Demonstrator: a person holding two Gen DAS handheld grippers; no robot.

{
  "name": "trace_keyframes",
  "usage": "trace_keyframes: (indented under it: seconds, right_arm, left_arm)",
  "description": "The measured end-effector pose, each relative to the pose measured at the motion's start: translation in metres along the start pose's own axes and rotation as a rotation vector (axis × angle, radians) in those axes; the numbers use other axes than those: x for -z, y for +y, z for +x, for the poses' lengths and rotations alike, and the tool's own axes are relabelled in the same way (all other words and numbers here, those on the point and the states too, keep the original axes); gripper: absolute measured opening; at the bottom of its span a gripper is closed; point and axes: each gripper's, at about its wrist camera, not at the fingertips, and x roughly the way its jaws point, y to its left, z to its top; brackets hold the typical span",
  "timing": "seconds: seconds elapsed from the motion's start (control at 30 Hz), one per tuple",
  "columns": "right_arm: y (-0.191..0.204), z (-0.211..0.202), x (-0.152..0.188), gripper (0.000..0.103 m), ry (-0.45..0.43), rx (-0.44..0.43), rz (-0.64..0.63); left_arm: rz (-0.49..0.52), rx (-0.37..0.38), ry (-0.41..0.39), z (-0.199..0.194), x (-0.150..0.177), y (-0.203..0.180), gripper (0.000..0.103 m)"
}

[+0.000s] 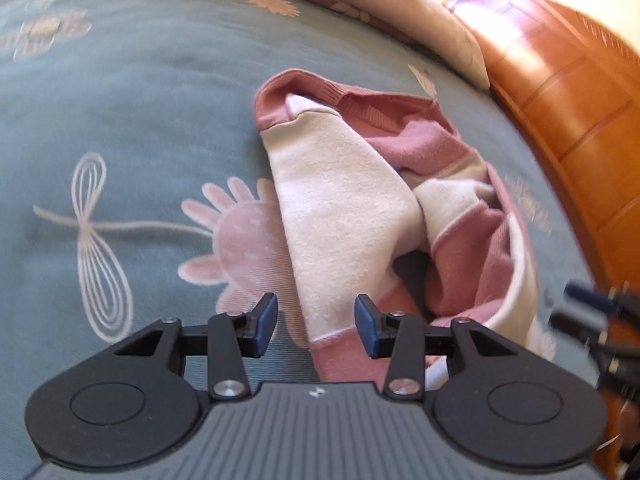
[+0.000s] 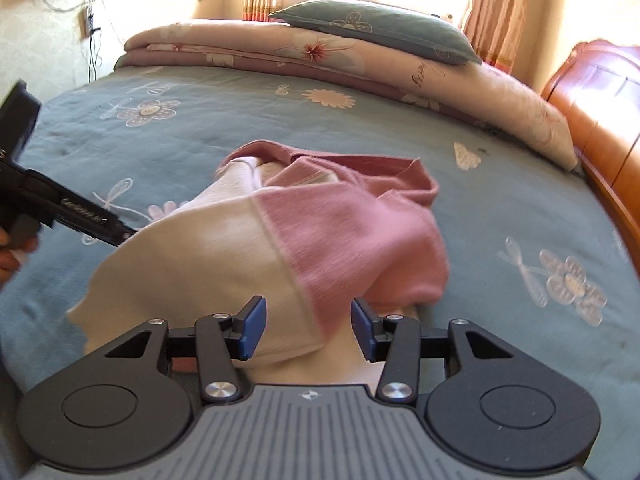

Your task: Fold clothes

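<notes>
Left gripper [image 1: 316, 326] open, jaws apart, nothing pinched; cloth lies below the gap. Right gripper [image 2: 308, 328] likewise open, empty, over the near hem. Pink-and-cream sweater [image 2: 304, 240] lies crumpled mid-bed on the blue floral bedspread [image 2: 200, 128]. Looks soft, light, limp: likely to sag and drag, not slip. Best hold probably the ribbed hem or shoulder seams. Beyond: folded quilt [image 2: 360, 68], pillow [image 2: 376, 28], wooden bed frame [image 2: 600, 92].

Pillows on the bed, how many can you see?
1. A blue-grey pillow with a flower print lies on top of the folded quilt at the far end of the bed, by the window. Others may be hidden.
</notes>
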Motion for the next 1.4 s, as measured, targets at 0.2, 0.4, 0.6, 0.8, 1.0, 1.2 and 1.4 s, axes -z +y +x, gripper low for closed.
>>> trace_keyframes:
  seconds: [0.2,0.4,0.6,0.8,1.0,1.2,1.4]
  right_arm:
    - [0.0,-0.001,0.007,0.052,-0.01,-0.024,0.086]
    - [0.009,0.004,0.01,0.053,-0.012,-0.043,0.094]
    - [0.02,0.015,0.016,0.053,0.011,-0.079,0.1]
    - [0.024,0.02,0.018,0.057,0.015,-0.093,0.1]
    - [0.02,0.019,0.019,0.057,0.012,-0.094,0.105]
    - [0.015,0.013,0.024,0.057,0.001,-0.072,0.117]
    - [0.013,0.008,0.024,0.057,-0.018,-0.074,0.137]
  left_arm:
    - [-0.077,0.052,0.014,0.016,0.006,0.01,0.042]
    - [-0.067,0.107,-0.014,0.014,0.01,0.003,0.041]
    - [-0.048,0.136,-0.046,0.009,0.01,-0.002,0.038]
    - [-0.132,0.151,-0.043,0.02,0.017,0.014,0.028]
    - [-0.123,0.083,-0.071,0.016,0.016,0.008,0.006]
    - [-0.059,0.014,-0.099,-0.005,0.002,0.001,0.002]
    - [-0.006,-0.013,-0.132,-0.026,-0.012,0.002,0.002]
